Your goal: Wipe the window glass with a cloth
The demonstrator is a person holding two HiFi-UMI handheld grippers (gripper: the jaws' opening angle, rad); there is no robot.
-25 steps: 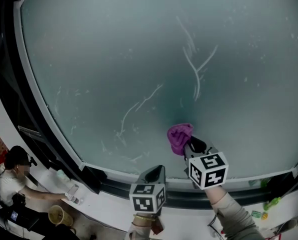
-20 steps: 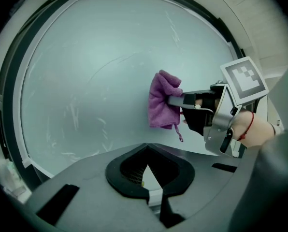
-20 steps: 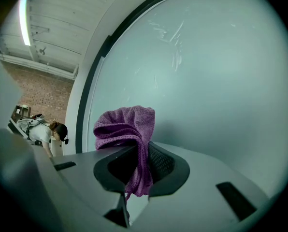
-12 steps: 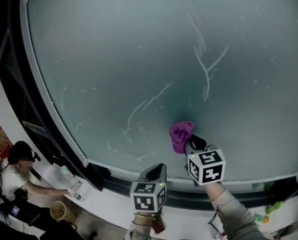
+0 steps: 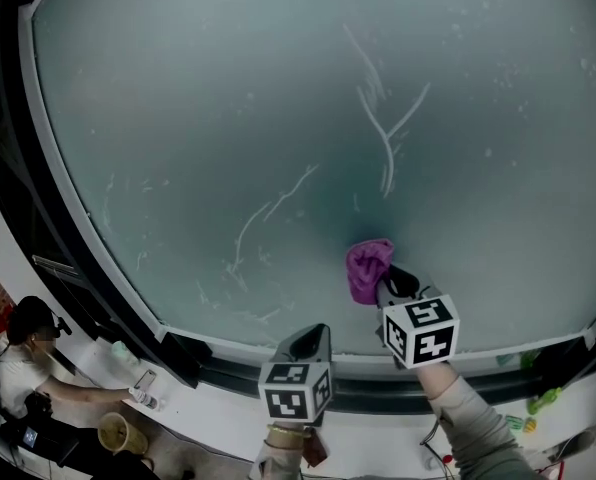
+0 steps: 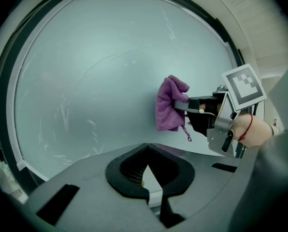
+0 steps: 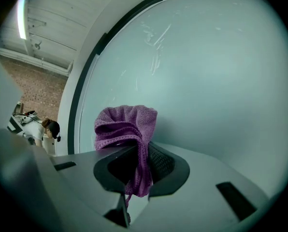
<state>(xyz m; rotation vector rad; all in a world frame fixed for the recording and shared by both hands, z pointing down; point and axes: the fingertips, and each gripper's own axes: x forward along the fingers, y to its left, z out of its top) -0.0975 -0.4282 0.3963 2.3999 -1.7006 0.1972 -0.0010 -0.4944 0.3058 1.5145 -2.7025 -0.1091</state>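
Two grippers and one purple cloth show in my feed; the right gripper (image 5: 390, 286) has its fingers (image 7: 163, 164) clenched on the cloth (image 5: 366, 268), which bunches out ahead of them against the lower middle of the single window glass (image 5: 208, 118); the left gripper (image 5: 310, 336) hangs low by the sill, short of the pane, fingers (image 6: 122, 175) closed together on nothing; several pale streaks (image 5: 383, 138) cross the glass above and left of the cloth; one dark frame (image 5: 48, 238) rims the pane; at lower left one person (image 5: 13, 358) sits at a white worktop (image 5: 98, 358), one yellow bucket (image 5: 118, 431) just beside.
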